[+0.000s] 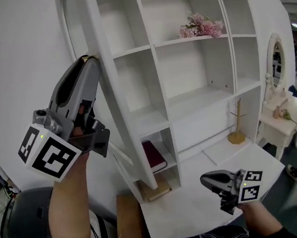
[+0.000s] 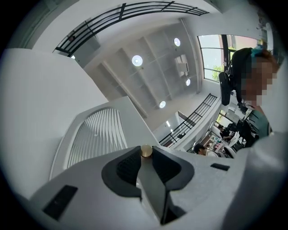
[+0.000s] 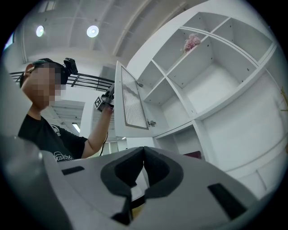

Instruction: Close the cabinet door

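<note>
The white cabinet door (image 1: 109, 77) stands open, edge-on to me in the head view. My left gripper (image 1: 89, 59) is raised to its outer edge and is shut on it, right by the small brass knob (image 2: 146, 150). The door's edge runs between the jaws, and its slatted panel (image 2: 96, 134) shows to the left. In the right gripper view the door (image 3: 130, 103) hangs out from the cabinet with the left gripper (image 3: 105, 99) on its edge. My right gripper (image 1: 203, 180) is low at the right, shut (image 3: 144, 150) with nothing in it.
The white shelf cabinet (image 1: 198, 83) holds pink flowers (image 1: 201, 26) and a maroon book (image 1: 153, 155) low down. A wooden stand (image 1: 237, 127) sits on the counter. A white vanity with a mirror (image 1: 277, 69) stands at the right. A dark chair (image 1: 27, 220) is at the lower left.
</note>
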Motion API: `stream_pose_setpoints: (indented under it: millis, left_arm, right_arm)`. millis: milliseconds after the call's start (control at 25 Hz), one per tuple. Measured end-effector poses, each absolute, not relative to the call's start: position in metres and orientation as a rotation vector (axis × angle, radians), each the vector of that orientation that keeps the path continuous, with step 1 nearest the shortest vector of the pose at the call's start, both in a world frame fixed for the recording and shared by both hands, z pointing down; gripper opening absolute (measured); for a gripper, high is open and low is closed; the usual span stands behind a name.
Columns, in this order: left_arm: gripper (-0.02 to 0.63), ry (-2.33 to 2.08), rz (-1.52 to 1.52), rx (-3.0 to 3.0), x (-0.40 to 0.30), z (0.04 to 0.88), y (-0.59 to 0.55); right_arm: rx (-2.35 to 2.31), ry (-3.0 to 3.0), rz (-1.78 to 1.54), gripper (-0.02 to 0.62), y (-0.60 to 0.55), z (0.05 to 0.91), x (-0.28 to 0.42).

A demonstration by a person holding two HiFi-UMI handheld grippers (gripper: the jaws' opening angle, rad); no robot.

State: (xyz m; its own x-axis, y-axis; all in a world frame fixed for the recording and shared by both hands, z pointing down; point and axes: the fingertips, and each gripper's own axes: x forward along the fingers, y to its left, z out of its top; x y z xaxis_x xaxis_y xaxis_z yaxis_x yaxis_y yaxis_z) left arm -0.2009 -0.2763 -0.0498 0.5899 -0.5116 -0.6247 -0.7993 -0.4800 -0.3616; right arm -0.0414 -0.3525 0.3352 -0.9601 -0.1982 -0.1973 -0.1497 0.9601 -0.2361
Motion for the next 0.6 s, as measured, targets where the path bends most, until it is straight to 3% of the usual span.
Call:
stream_pose_setpoints:
  millis: [600]
  left_arm:
    - [0.08, 1.2, 0.465, -2.029, -0.169, -0.049, -0.316]
  right_arm:
    - [-0.163, 2.894, -0.298, 0.006, -0.383, 0.326, -0.016]
